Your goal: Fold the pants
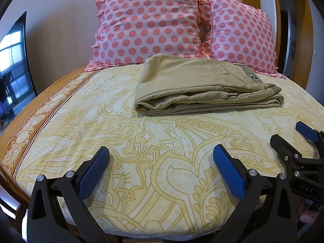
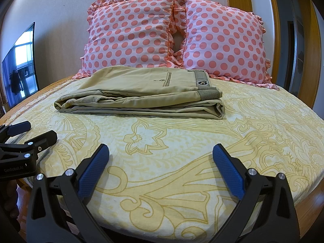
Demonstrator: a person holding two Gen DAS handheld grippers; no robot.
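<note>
Khaki pants (image 1: 198, 85) lie folded in a flat stack on the bed, in front of the pillows; they also show in the right wrist view (image 2: 141, 93), waistband with a dark patch to the right. My left gripper (image 1: 161, 156) is open and empty, over the near part of the bed, well short of the pants. My right gripper (image 2: 161, 156) is open and empty too, beside the left one. The right gripper shows at the right edge of the left wrist view (image 1: 291, 137). The left gripper shows at the left edge of the right wrist view (image 2: 30, 131).
The bed has a yellow patterned sheet (image 1: 141, 141) with a brown border on the left. Two pink polka-dot pillows (image 1: 154, 24) (image 1: 239, 36) lean on the wall behind the pants. A dark screen (image 2: 20, 64) stands at the left. A wooden door frame (image 2: 273, 30) is at the right.
</note>
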